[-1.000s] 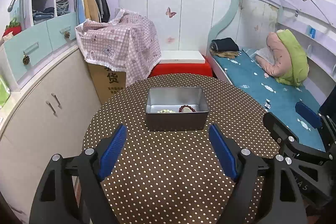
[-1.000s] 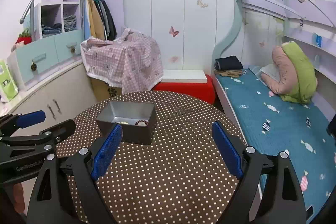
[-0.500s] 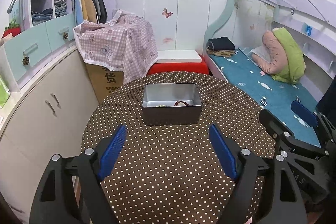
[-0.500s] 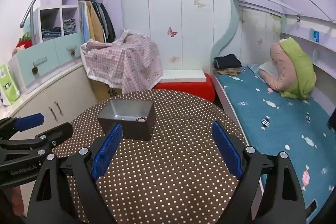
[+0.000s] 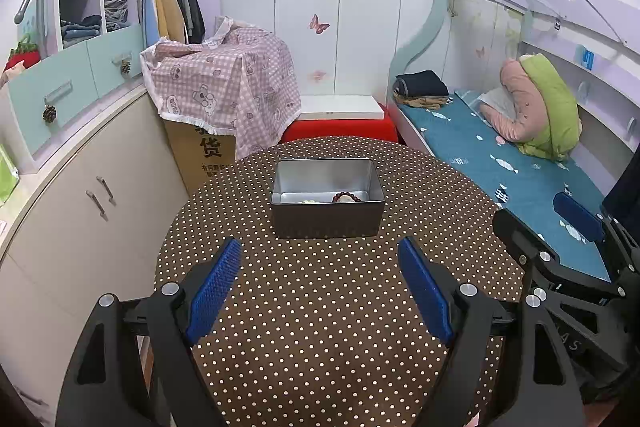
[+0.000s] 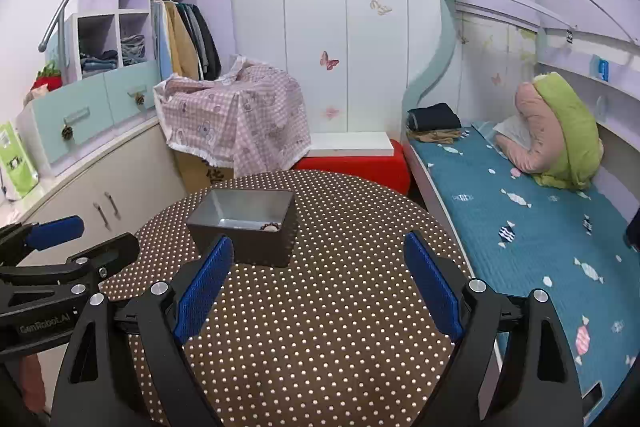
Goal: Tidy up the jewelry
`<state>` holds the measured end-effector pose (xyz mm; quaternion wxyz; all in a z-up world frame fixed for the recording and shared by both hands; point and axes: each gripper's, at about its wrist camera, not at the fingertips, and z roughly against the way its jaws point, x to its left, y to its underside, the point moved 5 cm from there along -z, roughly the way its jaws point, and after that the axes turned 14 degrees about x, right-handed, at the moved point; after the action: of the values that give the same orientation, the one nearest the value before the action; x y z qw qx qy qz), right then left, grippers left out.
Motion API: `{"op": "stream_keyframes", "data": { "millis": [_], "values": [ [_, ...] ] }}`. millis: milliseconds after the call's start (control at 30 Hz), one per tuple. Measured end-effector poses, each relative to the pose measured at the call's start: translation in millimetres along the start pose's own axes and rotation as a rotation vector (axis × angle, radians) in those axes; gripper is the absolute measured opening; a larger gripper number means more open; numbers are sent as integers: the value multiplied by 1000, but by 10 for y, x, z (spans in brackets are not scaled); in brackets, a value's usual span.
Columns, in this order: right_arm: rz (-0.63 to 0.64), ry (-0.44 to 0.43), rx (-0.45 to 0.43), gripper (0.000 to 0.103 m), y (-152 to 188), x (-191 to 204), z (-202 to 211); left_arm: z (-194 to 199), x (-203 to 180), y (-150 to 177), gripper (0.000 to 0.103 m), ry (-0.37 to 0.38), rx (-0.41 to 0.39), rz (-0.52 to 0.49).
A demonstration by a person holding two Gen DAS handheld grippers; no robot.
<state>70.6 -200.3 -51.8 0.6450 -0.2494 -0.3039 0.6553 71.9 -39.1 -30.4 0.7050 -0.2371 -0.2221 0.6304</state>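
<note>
Both tools, the left tool (image 5: 320, 279) and the right tool (image 6: 318, 277), hang wide open above the dotted worktop (image 5: 320, 327), gripping and touching nothing. A beaded bracelet (image 5: 346, 197) lies inside the metal box (image 5: 327, 219) ahead of them.

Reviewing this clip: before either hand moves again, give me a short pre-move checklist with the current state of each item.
1. Left tongs open and holding nothing: ok.
2. Right tongs open and holding nothing: ok.
3. Metal tin upright on the dotted table, lid off: ok.
4. Beaded bracelet inside the tin: ok.
5. Pale item beside the bracelet identified: cannot tell, too small.
6. No loose jewelry on the cloth between the tongs and the tin: ok in both views.
</note>
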Motion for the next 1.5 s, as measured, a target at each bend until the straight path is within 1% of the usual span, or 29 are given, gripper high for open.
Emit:
{"op": "stream_keyframes", "data": {
  "millis": [767,1500],
  "values": [
    [3,6,23,84,-20,27,-150,-63,20,-29,78,3,19,9],
    [1,4,28,84,-16,24,-178,-87,31,-43,78,9,28,3]
  ]
}}
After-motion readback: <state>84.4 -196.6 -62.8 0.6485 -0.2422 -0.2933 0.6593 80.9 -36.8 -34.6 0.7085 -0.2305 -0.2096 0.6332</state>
